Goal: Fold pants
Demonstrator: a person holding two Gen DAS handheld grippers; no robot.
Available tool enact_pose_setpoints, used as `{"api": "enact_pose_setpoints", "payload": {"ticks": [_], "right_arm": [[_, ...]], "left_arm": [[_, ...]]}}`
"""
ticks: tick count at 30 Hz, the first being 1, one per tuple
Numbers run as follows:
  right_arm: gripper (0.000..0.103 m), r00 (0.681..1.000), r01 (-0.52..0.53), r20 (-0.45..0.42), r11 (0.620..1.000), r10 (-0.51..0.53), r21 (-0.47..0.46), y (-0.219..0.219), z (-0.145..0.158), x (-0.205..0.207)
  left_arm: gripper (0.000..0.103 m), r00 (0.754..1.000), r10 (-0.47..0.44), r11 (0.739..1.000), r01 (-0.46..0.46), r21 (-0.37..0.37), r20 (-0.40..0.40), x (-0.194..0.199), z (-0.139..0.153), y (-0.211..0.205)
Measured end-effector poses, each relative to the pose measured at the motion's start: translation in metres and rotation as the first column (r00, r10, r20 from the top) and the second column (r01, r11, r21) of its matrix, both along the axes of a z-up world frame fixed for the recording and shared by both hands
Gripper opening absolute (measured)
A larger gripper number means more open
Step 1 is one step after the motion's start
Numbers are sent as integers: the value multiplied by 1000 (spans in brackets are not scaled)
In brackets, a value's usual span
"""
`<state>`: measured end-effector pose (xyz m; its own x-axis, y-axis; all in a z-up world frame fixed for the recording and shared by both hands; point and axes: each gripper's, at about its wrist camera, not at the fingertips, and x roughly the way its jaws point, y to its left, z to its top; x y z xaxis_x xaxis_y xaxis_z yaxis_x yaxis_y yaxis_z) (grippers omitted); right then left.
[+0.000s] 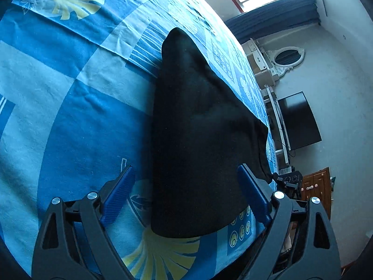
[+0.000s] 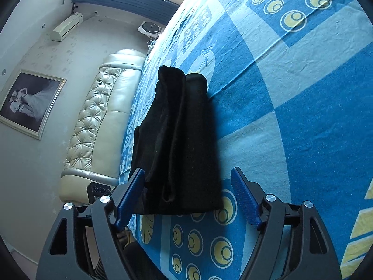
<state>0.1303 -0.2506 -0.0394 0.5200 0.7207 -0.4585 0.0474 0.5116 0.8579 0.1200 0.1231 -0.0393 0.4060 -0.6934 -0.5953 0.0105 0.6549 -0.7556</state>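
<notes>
Clearly the black pants [image 2: 179, 140] are soft and limp, best pinched at a folded edge; both the left gripper [image 1: 184, 193] and right gripper [image 2: 186, 193] hang released, holding nothing.

Folded black pants [image 2: 179, 144] lie between the spread right claw [image 2: 187, 183].

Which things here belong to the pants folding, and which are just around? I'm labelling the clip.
Job: black pants, left gripper, right gripper, both open.
Around: bedsheet, headboard, framed picture, mirror, TV.
</notes>
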Motion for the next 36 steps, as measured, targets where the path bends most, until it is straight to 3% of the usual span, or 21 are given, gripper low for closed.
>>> {"api": "enact_pose_setpoints", "payload": {"ticks": [7,13,15,17,18,21,23,36], "right_arm": [[80,1000,-19,8,1000,19,-15,21,-2,3],[82,999,-38,-10,998,37,-51,34,0,11],[82,999,-51,-15,996,50,-70,39,1,14],[76,998,-60,-25,994,58,-92,42,1,15],[59,997,-67,-36,993,64,-98,42,0,16],[45,998,-60,-35,997,59,-38,33,-9,12],[43,998,-52,-34,999,51,-6,30,-12,10],[40,998,-48,-31,998,49,29,28,-10,2]], "left_arm": [[88,1000,-14,999,14,-32,9,-4,-6,-17],[88,999,-9,1000,8,16,43,-9,-6,-30],[82,999,-23,999,21,39,44,-9,-5,-37],[76,999,-29,996,25,82,41,-8,-5,-43],[72,999,-29,995,25,92,40,-7,-5,-43],[57,1000,-10,997,8,75,21,-5,-8,-39],[53,1000,-4,998,3,58,12,-5,-9,-36],[39,999,-6,989,-1,150,45,-19,3,-37]]}}
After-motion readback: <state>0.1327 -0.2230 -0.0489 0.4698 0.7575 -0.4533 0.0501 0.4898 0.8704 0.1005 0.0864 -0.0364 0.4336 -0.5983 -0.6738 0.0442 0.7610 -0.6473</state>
